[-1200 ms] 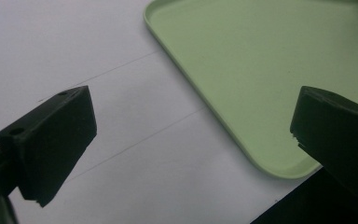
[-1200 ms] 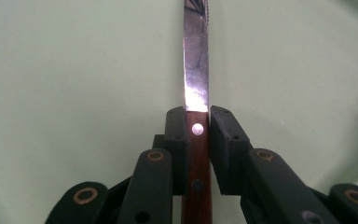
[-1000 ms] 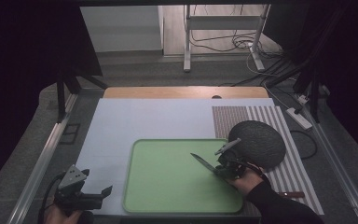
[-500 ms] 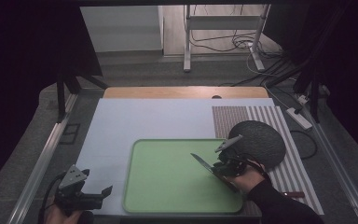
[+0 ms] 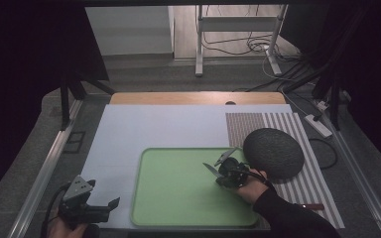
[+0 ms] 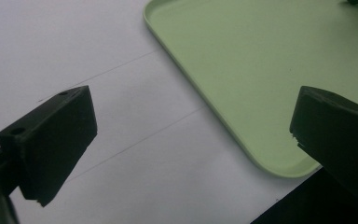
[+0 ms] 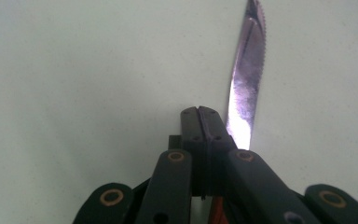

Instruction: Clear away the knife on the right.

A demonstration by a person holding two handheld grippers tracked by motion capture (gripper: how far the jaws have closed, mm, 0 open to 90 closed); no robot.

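A light green tray point(image 5: 178, 198) lies on the white table top. My right gripper point(image 5: 222, 171) hovers over the tray's right part, jaws pressed together. It is shut on a knife point(image 5: 210, 170) whose blade points left across the tray. In the right gripper view the serrated steel knife blade point(image 7: 243, 88) runs forward past the shut gripper tip point(image 7: 199, 112) over the tray's bare green floor point(image 7: 74, 70). My left gripper point(image 5: 110, 204) is at the table's near left corner. It is open and empty point(image 6: 191, 126), above the white surface beside the tray's near corner point(image 6: 261, 154).
A dark grey round object point(image 5: 273, 152) rests on a striped mat point(image 5: 248, 124) right of the tray, close behind my right hand. A thin red-handled item point(image 5: 311, 206) lies on the mat near the front edge. White table surface point(image 5: 144, 129) stretches behind the tray.
The right gripper with the knife has shifted very slightly to the left over the tray. The left gripper has stayed put.
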